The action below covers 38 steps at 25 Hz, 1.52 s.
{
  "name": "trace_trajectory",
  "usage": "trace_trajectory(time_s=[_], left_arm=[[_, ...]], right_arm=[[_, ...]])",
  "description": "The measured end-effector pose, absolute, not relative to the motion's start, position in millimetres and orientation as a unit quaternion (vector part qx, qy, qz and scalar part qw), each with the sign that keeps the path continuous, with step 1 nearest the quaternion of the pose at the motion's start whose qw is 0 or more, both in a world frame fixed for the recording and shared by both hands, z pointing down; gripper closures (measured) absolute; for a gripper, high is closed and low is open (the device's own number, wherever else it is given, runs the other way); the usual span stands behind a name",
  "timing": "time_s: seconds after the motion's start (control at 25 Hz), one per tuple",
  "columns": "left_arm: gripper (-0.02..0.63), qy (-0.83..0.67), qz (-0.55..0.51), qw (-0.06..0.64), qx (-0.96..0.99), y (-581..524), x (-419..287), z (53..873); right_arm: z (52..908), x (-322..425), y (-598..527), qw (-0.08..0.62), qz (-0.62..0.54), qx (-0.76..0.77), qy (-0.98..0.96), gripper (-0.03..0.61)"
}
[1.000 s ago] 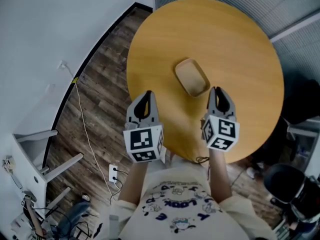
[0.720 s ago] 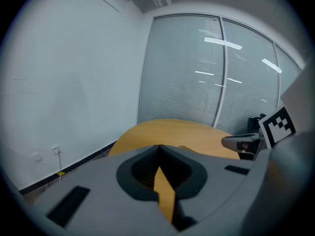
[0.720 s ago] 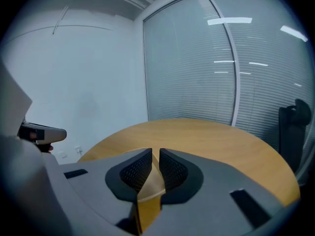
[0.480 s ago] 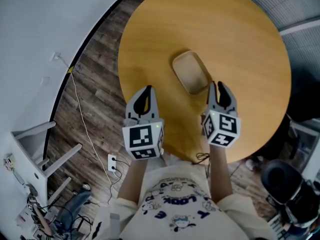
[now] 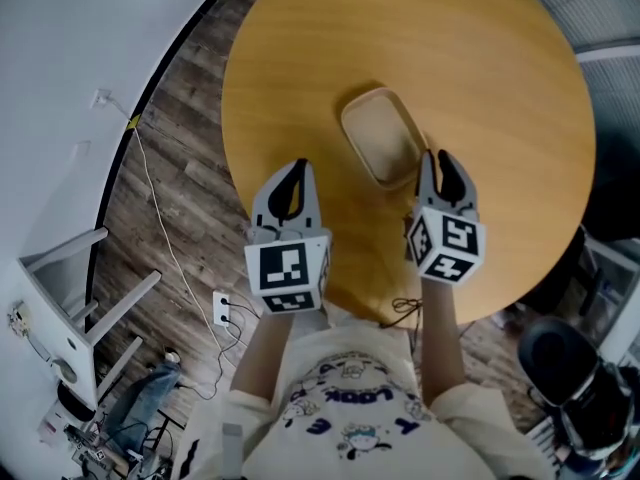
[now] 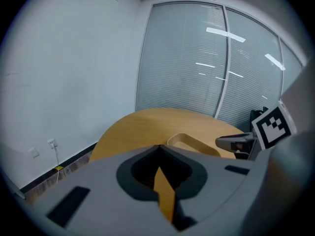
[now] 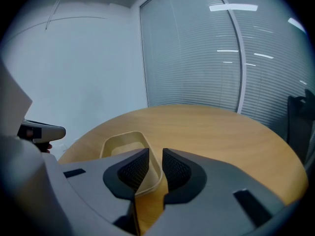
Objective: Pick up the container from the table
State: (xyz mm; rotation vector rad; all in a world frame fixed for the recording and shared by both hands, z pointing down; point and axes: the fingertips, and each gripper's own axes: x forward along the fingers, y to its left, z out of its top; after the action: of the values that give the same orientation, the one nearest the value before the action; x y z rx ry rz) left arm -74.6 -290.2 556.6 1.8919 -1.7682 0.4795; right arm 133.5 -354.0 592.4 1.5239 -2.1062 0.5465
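Note:
A shallow tan oblong container (image 5: 380, 138) lies on the round wooden table (image 5: 480, 68), a little toward its near side. My right gripper (image 5: 437, 158) is at the container's near right rim. In the right gripper view the container (image 7: 120, 144) has its wall running between the two ribbed pads, and the right gripper (image 7: 155, 156) is closed down to about that wall's width. My left gripper (image 5: 293, 173) hovers over the table's near left edge, apart from the container, jaws shut and empty. The left gripper view shows the container (image 6: 192, 144) ahead and to the right of the left gripper (image 6: 158, 149).
A white wall curves along the left over dark wood flooring (image 5: 190, 168). A cable and a socket strip (image 5: 222, 306) lie on the floor, with white furniture (image 5: 70, 308) at lower left. A dark chair (image 5: 570, 368) stands at lower right. Window blinds (image 7: 197, 58) rise behind the table.
Both grippers have moved forward over the table. The right one has reached the container's near right rim; the container has not moved on the table.

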Motion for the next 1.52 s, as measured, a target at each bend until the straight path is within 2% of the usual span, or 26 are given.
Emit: trace_trajectory(time_s=[0.68, 0.96, 1.52], left_arm=[[0.612, -0.629, 0.198, 0.289, 0.694, -290.3, -55.1, 594.1], [0.612, -0.630, 0.198, 0.301, 0.687, -289.7, -62.3, 602.1], [0.612, -0.641, 0.180, 0.282, 0.691, -284.7, -72.4, 580.5]], right_arm=[[634.7, 136.6, -363.5, 0.275, 0.234, 0.539, -0.761, 0.514], [637.2, 126.9, -369.8, 0.276, 0.231, 0.537, -0.763, 0.535], [611.8, 124.1, -365.7, 0.226, 0.236, 0.556, -0.764, 0.554]])
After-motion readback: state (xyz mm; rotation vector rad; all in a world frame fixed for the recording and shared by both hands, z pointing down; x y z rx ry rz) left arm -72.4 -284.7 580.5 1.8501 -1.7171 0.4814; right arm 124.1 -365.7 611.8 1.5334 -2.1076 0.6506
